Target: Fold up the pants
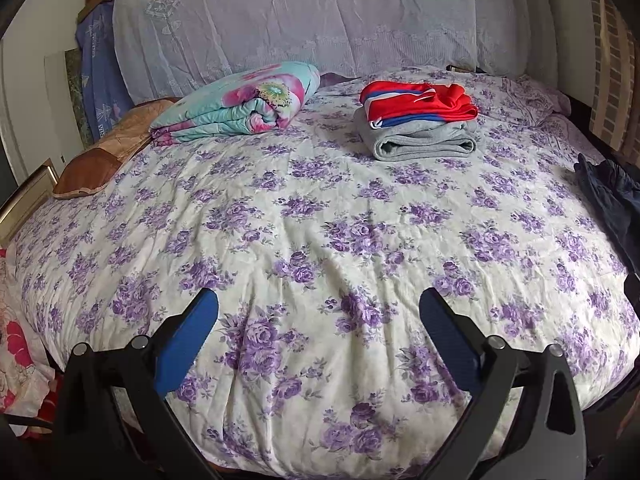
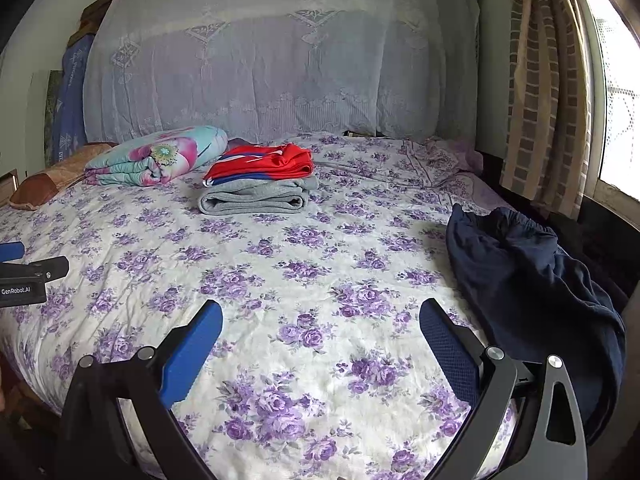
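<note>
Fingers first: the blue pads (image 2: 192, 354) of the right gripper (image 2: 320, 332) are spread wide with nothing between them, and the left gripper (image 1: 319, 322) is just the same, splayed and empty, both hanging over the near part of the bed (image 1: 304, 240). Nothing is being held by anyone yet. Off to the right, near the right gripper, the dark pants (image 2: 532, 284) lie in a rumpled heap at the bed's edge, partly drooping over the side; I can't tell waistband from legs in that bundle. Further back sits a neat stack (image 2: 258, 186), red top on grey, and beyond it to the left a rolled quilt (image 2: 156, 156), then the lace-draped headboard (image 2: 280, 60). To my eye those two are done and this is the start of the next pair: fetching. The next move looks to call for the right gripper to swing over, close on a fold of the heap, and drag it onto the open middle, with the left joining to spread it flat.
</note>
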Demonstrator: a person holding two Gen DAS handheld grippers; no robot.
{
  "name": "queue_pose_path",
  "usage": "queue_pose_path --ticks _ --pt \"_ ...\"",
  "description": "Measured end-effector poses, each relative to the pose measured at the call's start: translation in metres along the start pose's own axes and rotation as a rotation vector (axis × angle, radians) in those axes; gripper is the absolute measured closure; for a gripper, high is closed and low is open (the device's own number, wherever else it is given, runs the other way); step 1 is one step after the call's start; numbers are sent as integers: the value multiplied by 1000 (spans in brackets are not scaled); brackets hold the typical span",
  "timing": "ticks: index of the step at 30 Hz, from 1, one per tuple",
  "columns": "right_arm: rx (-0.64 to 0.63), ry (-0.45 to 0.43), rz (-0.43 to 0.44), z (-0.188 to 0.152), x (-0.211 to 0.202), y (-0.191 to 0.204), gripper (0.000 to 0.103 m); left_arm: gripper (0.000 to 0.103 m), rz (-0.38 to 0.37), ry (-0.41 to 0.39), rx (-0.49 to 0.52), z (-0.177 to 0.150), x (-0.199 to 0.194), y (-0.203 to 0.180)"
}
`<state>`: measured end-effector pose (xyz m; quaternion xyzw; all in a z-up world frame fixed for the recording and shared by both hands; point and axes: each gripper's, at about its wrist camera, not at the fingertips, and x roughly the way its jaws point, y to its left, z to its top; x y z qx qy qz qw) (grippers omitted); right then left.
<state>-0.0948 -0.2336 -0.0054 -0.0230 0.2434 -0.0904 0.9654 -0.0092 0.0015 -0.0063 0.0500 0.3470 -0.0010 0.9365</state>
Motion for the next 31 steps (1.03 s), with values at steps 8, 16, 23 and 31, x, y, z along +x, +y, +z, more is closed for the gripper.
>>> queue_pose_path --ticks 8,16,23,31 --pt "-1 5 13 -2 2 1 4 5 23 14 -20 2 3 6" --pt "-1 -6 11 -3 0 1 4 5 46 -4 24 2 0 -3" --pt "0 -7 12 -3 -2 0 4 5 19 -13 33 3 -2 -5" --pt "7 1 20 -3 -2 -2 4 5 28 -2 10 4 0 2"
